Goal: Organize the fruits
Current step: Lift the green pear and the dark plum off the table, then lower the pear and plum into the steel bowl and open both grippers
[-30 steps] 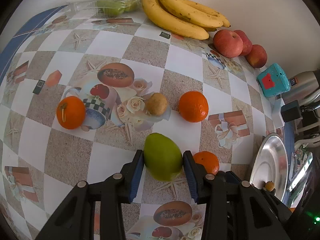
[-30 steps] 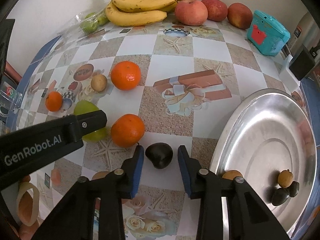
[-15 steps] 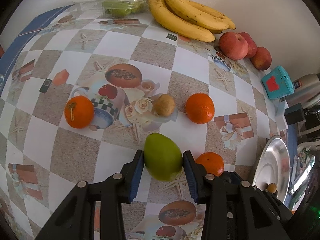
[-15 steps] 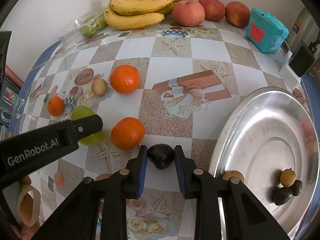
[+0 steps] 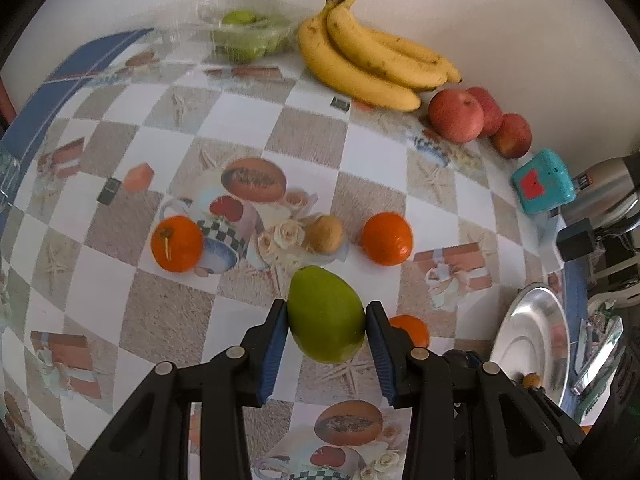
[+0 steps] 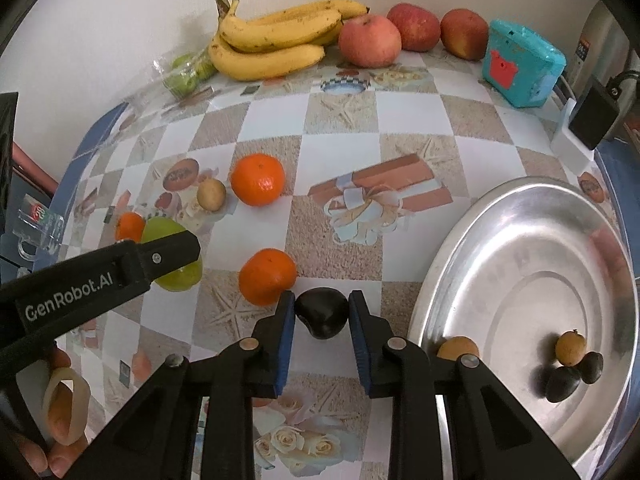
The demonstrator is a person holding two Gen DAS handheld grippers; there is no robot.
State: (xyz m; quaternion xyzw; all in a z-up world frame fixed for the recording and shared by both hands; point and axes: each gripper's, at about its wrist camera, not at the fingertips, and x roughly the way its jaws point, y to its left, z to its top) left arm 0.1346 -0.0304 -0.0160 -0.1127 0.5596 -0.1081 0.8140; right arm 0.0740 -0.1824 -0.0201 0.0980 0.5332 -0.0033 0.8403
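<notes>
1. Left wrist view: left gripper (image 5: 326, 316) has both blue pads pressed on the sides of a green mango (image 5: 325, 314), jaws about half open around its widest part. Looks smooth and fairly heavy for a pinch grip, so I'd guess it could slip or roll if tilted; gripping across the belly like this seems right. An orange (image 5: 410, 330) peeks out at 3 o'clock of it. The tray (image 5: 532, 344) sits further out at 3 o'clock.

2. Right wrist view: right gripper (image 6: 322, 314) has its fingers nearly shut on a small dark fruit (image 6: 321, 312), pads touching both sides. Can't tell if it's off the table yet. It's light, probably hard-skinned and a bit slick, so a gentle squeeze at the middle should do. The same orange (image 6: 267, 282) is just beside it at 10 o'clock.

3. Tray (image 6: 472, 280) here is at 3 o'clock of the gripper, holding two small dark fruits (image 6: 574, 376), a small brown one (image 6: 571, 347) touching them, and another brown one (image 6: 458, 347) by the near rim.
</notes>
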